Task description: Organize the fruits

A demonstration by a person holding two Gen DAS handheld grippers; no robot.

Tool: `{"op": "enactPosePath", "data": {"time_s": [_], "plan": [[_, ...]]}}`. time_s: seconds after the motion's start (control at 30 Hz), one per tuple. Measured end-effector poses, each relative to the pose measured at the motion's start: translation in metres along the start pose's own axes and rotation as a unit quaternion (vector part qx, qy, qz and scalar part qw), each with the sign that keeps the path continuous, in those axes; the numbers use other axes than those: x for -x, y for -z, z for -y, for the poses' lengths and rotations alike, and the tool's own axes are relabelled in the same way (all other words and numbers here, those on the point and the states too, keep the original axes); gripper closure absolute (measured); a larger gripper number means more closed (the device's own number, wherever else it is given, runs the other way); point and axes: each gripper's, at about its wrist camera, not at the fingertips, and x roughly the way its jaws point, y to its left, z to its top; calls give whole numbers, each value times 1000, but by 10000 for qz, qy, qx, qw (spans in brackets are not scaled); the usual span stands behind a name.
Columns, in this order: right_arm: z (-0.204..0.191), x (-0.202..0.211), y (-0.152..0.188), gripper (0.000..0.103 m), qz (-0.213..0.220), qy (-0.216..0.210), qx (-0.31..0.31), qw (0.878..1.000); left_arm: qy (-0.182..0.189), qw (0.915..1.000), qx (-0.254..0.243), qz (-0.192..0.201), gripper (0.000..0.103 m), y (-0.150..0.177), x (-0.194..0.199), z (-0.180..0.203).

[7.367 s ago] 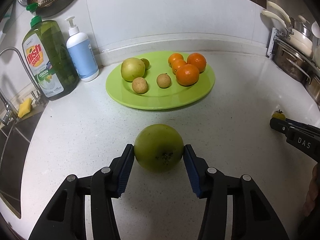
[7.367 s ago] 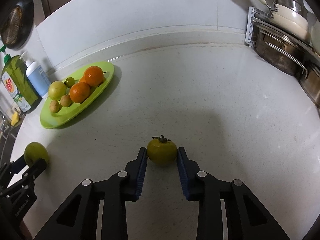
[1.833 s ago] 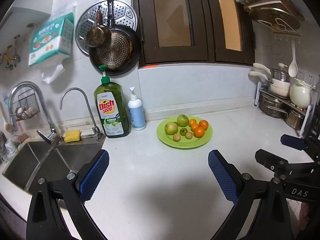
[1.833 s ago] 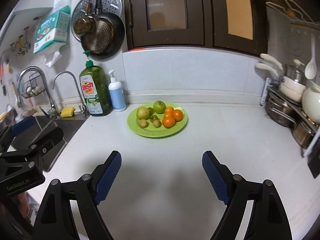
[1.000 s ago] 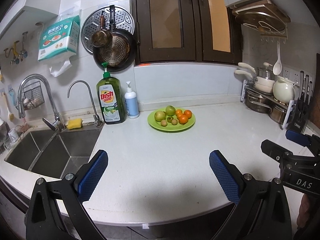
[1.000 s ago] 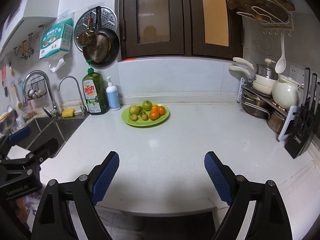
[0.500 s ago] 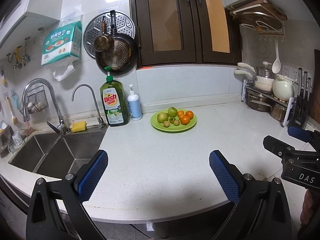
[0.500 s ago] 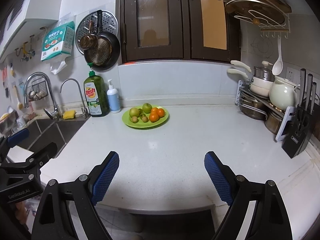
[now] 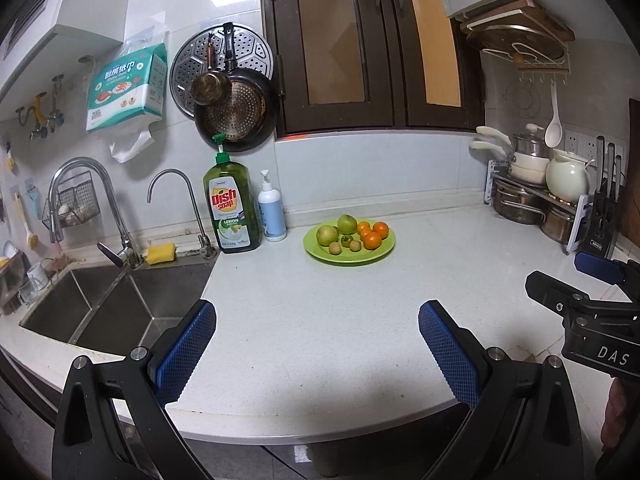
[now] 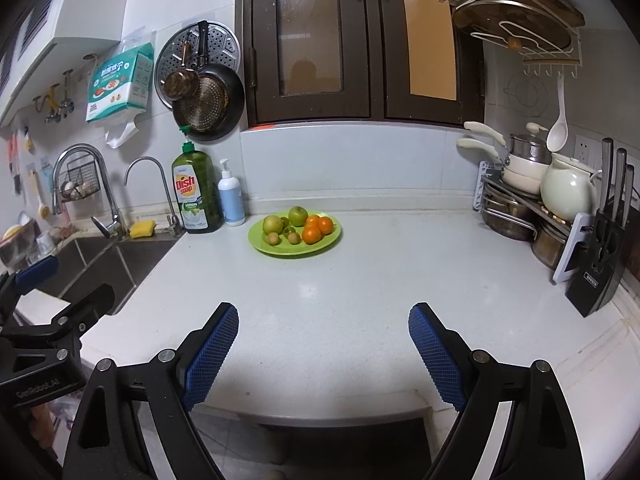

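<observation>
A lime-green plate (image 9: 347, 259) (image 10: 280, 251) sits on the white counter near the back wall. On it lie two green apples (image 9: 347, 223) (image 10: 298, 216), several oranges (image 9: 372, 239) (image 10: 311, 234), a small green tomato (image 9: 346, 239) and two small brown fruits (image 9: 334, 248). My left gripper (image 9: 316, 354) is open and empty, held back over the counter's front edge, far from the plate. Likewise my right gripper (image 10: 323, 354) is open with nothing between its blue pads (image 10: 434, 354).
Left of the plate stand a green dish soap bottle (image 9: 231, 208) and a white pump bottle (image 9: 271, 216). A double sink (image 9: 100, 312) with taps lies at the left. Pots, a kettle (image 10: 566, 192) and a knife block (image 10: 600, 268) crowd the right end of the counter.
Both views hold almost still over the last second. The plate sits a touch further right and nearer in the left wrist view. Both grippers stay open and empty.
</observation>
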Motion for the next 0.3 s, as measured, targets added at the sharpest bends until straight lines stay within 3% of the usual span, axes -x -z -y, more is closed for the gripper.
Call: {"op": "enactPosePath", "data": {"time_s": [0.3], "plan": [[0, -3, -1, 15, -23, -10, 31, 10000, -34, 10000, 30, -12, 0, 0, -1, -2]]}}
